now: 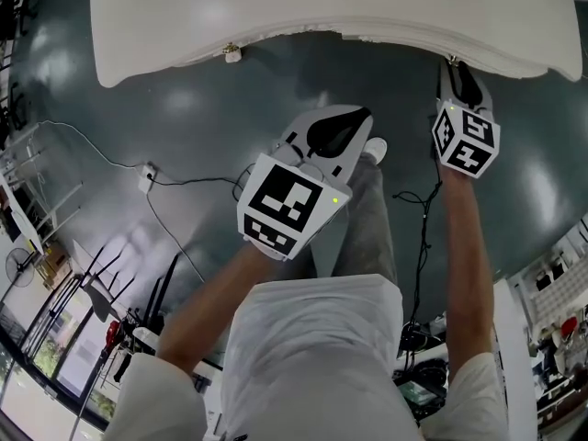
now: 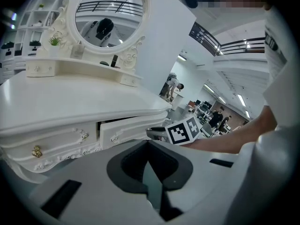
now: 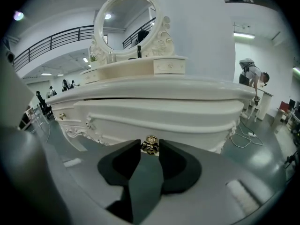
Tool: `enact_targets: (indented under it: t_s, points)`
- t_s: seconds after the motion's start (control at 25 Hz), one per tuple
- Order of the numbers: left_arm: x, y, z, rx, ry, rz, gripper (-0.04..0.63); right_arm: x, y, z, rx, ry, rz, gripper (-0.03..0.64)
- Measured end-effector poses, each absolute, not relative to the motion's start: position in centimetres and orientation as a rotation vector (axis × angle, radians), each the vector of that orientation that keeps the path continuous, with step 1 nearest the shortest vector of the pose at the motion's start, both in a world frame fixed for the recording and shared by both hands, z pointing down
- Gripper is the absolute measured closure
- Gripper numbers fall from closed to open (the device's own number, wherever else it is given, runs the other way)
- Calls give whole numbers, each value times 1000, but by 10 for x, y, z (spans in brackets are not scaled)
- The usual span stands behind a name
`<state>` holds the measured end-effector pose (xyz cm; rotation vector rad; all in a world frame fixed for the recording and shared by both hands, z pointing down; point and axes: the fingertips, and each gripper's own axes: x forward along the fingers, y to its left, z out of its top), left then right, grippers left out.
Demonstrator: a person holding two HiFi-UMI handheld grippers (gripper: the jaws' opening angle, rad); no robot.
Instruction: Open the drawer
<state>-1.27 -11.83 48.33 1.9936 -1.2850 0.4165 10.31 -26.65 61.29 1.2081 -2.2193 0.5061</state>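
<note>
A white dressing table (image 1: 276,7) fills the top of the head view. Its right drawer (image 3: 159,116) stands out a little from the front, with a dark gap (image 2: 112,122) along its side in the left gripper view. My right gripper (image 3: 150,147) is shut on that drawer's gold knob (image 3: 150,144), which sits between the two black pads. In the head view the right gripper (image 1: 457,72) reaches under the table's edge. My left gripper (image 1: 354,122) hangs apart over the floor, shut and holding nothing, its tips touching (image 2: 148,142).
The left drawer with its own gold knob (image 2: 36,150) is closed. An oval mirror (image 2: 110,18) and small shelf drawers stand on the tabletop. Cables and a white plug block (image 1: 147,177) lie on the dark floor at the left. People stand far off (image 3: 253,76).
</note>
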Motion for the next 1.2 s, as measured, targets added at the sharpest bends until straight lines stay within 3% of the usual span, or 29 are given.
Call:
enact_targets:
  t_s: [1.2]
  points:
    - [43,-59,479,2112,-1130,483,586,151,-161,613,1222,-2202,538,482]
